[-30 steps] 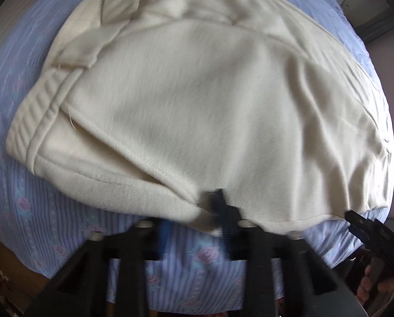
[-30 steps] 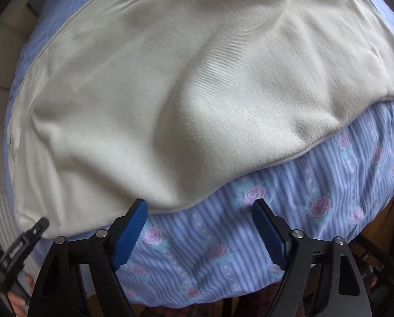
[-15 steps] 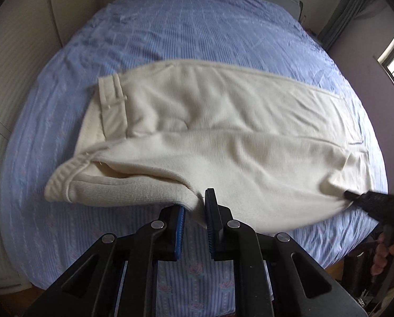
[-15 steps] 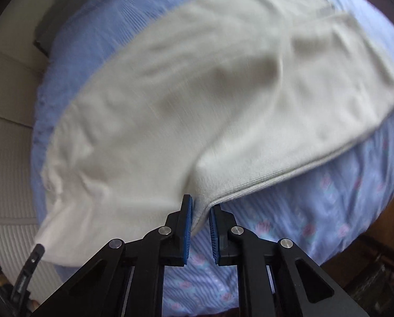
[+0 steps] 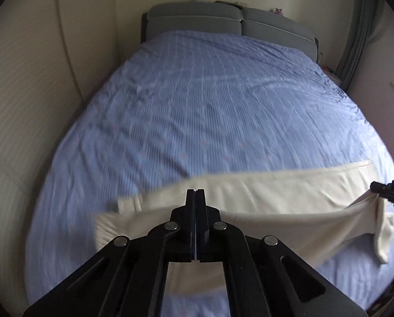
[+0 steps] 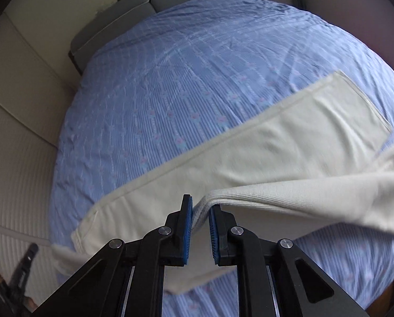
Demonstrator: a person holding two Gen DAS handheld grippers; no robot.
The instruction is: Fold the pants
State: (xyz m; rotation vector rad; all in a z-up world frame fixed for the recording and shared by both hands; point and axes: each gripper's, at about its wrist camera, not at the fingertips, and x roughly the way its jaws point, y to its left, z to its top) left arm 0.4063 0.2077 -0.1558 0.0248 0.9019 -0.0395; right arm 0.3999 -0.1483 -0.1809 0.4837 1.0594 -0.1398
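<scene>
I have the left tongs [image 5: 196, 192] and right tongs [image 6: 200, 206] both clamped on the cream pants [image 6: 289, 142], lower frame, above the blue bed [image 5: 210, 92]; grey headboard [image 5: 223, 18] at top.

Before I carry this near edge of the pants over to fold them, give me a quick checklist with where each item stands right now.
1. Right gripper clamped on the cream pants: ok, a bunched edge sits between its blue fingers.
2. Left gripper clamped on fabric: cannot tell, it looks fully shut and any cloth between is hidden.
3. Held edge raised off the bed: ok, it hangs taut between the grippers.
4. Far half of the pants lying flat: ok.
5. Bed beyond the pants free for the fold: ok, only blue sheet shows.
6. Picture sharp enough to judge alignment: not ok, the cloth edges are blurred.
</scene>
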